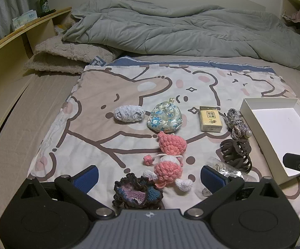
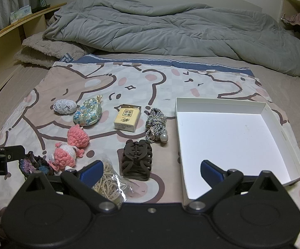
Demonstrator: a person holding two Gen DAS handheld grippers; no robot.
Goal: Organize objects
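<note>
Small items lie spread in loose rows on the cartoon-print sheet [image 2: 150, 78] of the bed, each apart from its neighbour, presumably so any one can be picked singly. The white box [image 2: 274, 112] sits empty at the right edge of the spread, likely the intended receptacle. Nearest it are the brown hair claw [image 2: 136, 159] and the twisted cord [image 2: 156, 124]; the pink crochet doll [image 1: 168, 164] and yellow packet [image 1: 210, 119] lie further left. Left hand-held gripper [image 1: 150, 175] and right hand-held gripper [image 2: 150, 171] both hover tilted downward over the near row, jaws spread wide, grasping nothing.
</note>
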